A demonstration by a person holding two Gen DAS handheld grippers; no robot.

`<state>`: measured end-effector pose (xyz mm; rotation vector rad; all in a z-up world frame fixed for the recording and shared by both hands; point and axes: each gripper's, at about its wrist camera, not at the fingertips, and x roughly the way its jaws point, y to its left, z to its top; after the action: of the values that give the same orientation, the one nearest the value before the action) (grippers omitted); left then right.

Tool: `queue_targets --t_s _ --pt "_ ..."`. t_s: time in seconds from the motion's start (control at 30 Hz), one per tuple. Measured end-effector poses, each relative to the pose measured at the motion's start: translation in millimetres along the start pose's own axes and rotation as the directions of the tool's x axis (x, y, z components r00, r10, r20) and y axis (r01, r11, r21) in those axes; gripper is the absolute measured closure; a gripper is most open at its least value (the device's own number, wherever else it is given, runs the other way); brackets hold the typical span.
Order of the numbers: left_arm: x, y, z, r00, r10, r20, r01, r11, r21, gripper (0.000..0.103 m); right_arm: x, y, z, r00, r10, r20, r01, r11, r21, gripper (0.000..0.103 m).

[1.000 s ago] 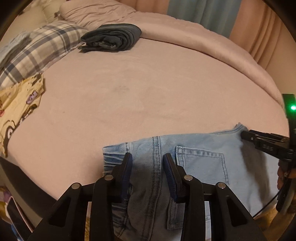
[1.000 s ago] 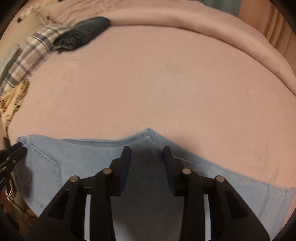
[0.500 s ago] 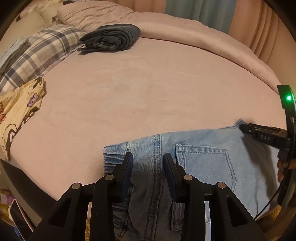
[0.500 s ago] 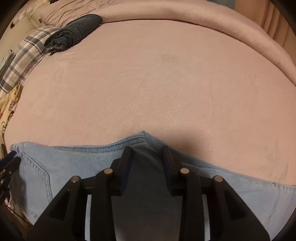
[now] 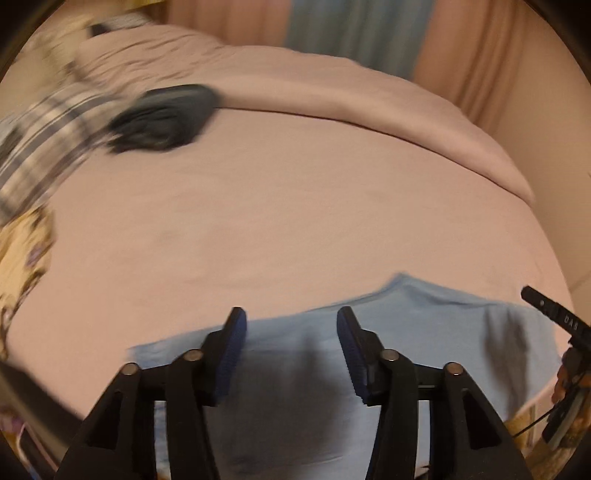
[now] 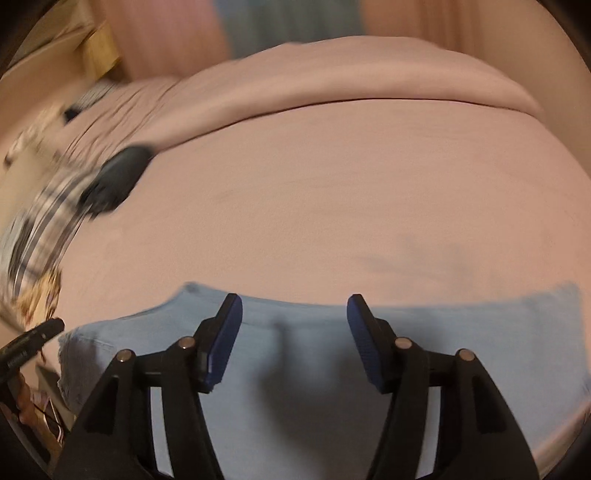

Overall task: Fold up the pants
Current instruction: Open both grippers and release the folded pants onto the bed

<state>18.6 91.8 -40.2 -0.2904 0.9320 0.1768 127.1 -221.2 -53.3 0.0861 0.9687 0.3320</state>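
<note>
Both the left claw [image 5: 288, 314] and right claw [image 6: 293, 301] are being held released above light-blue pants [image 6: 461, 332] lying on the bed [image 6: 332, 192].

A wide bed [image 5: 295, 206] under a pink sheet carries light blue denim pants [image 5: 424, 332] at its near edge; far left of them lie a dark folded garment [image 5: 166, 118], a plaid cloth [image 5: 40, 147] and a yellow printed cloth [image 5: 22, 258]

I'm working in a home bedroom: a wide bed under a pink fleece sheet [image 5: 295, 206], a rolled pink duvet [image 5: 369, 99] at twelve o'clock, a plaid pillow [image 5: 40, 147] at ten, and pink-and-blue curtains [image 5: 369, 33] behind.
</note>
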Motion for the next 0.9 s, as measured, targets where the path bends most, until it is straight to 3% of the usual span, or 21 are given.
queue_targets --t_s 0.13,0.23,0.37,0.47,0.53,0.67,0.9 --pt "31 -57 3 0.995 -0.081 -0.051 0.086 0.992 0.097 0.052 -25 -63 -24 0.99 -0.138 -0.003 0.138 0.985 0.106 0.043" --pt "58 -96 1 0.984 -0.146 -0.105 0.161 0.975 0.154 0.052 -32 -99 -49 0.985 -0.165 -0.049 0.171 0.967 0.187 0.044" --pt "97 -128 4 0.986 -0.091 -0.138 0.12 0.968 0.219 0.052 -31 -123 -67 0.965 -0.244 -0.096 0.259 0.942 0.215 0.045" --pt "118 -132 8 0.984 -0.06 -0.169 0.092 0.977 0.193 0.052 -28 -132 -84 0.932 -0.342 -0.118 0.359 0.914 0.186 0.047" --pt "127 -130 10 0.98 -0.069 -0.185 0.101 0.981 0.167 0.052 -33 -135 -92 0.933 -0.346 -0.095 0.359 0.913 0.193 0.047" --pt "126 -137 6 0.988 -0.02 -0.151 0.054 0.972 0.229 0.052 -37 -137 -99 0.932 -0.353 -0.083 0.362 0.904 0.228 0.047" --pt "127 -137 6 0.99 -0.012 -0.139 0.042 0.975 0.217 0.052 -31 -137 -100 0.933 -0.352 -0.077 0.36 0.907 0.218 0.047"
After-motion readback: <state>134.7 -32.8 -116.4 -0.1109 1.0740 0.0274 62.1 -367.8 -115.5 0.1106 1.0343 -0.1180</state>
